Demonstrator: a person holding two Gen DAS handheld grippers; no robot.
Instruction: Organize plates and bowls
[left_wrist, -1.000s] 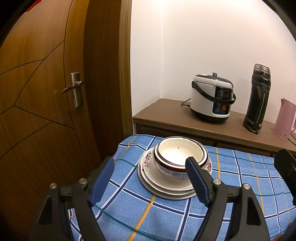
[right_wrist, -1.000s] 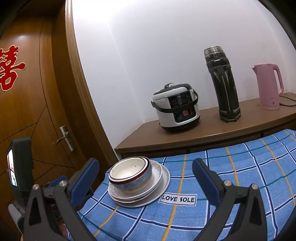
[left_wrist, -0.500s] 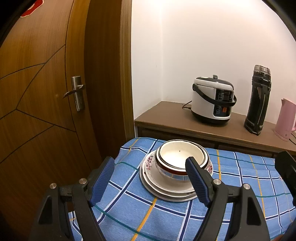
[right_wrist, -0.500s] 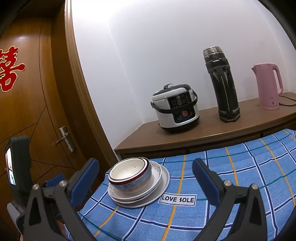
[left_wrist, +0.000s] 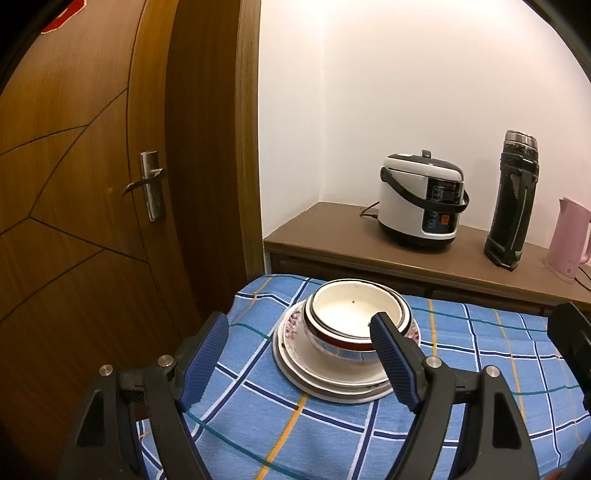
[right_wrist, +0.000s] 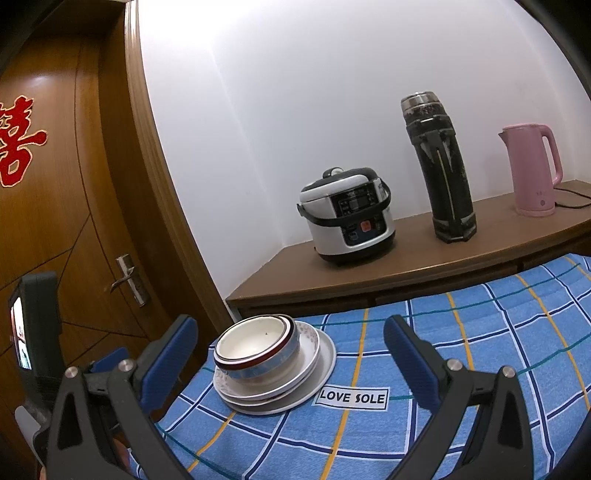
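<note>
Covering the surface is a blue checked cloth (left_wrist: 332, 424), and at its far left corner, near the wooden door, stands the whole stack: round white ceramic plates (left_wrist: 332, 384) with nested white bowls banded red and blue (left_wrist: 354, 314) on top. Both sit upright, mouths facing up, stack axis vertical; being round, they have no long axis. The stacking looks finished, or else not yet taken apart; I cannot tell which. The left hand-held gripper (left_wrist: 299, 358) and right hand-held gripper (right_wrist: 291, 350) both hang wide open and empty, short of the stack. Any next grasp calls for closing on a bowl rim.
</note>
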